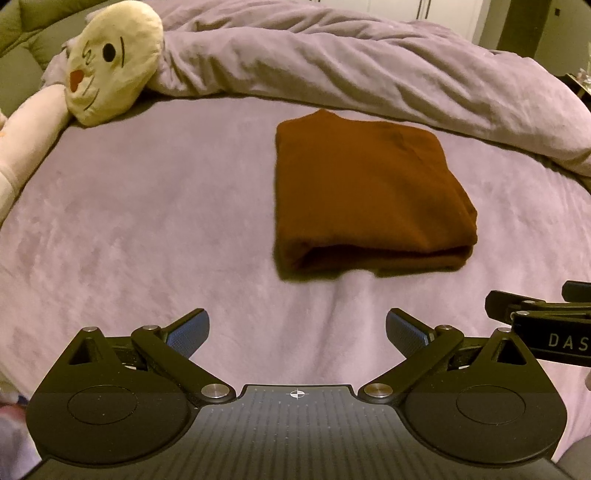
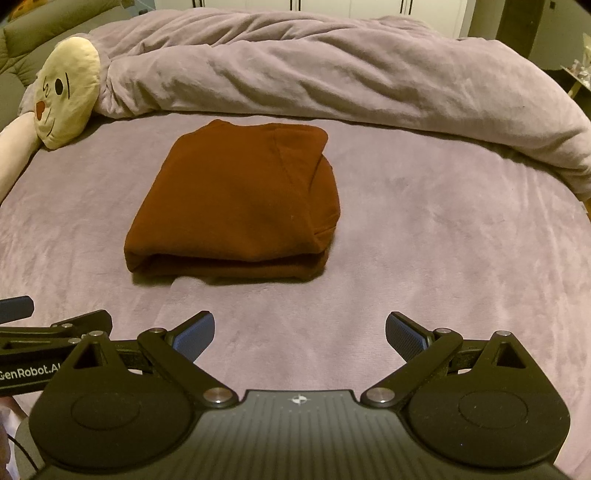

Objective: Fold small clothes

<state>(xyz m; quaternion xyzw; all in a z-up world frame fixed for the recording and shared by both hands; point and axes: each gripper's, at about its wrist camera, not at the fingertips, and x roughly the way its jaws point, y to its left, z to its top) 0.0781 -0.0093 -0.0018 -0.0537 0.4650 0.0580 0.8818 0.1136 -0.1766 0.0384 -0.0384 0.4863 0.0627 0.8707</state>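
A rust-brown garment [image 1: 365,192] lies folded into a compact rectangle on the mauve bed cover [image 1: 147,221]. In the right wrist view the garment [image 2: 236,203] sits ahead and left of centre. My left gripper [image 1: 297,328] is open and empty, hovering over the cover just short of the garment's near edge. My right gripper [image 2: 300,330] is open and empty, also short of the garment. Part of the right gripper shows at the left wrist view's right edge [image 1: 543,325], and part of the left gripper at the right wrist view's left edge [image 2: 55,332].
A bunched mauve duvet [image 1: 369,74] runs across the back of the bed. A cream plush toy with a face [image 1: 110,62] lies at the back left, also in the right wrist view [image 2: 66,92]. White wardrobe doors [image 2: 332,5] stand behind.
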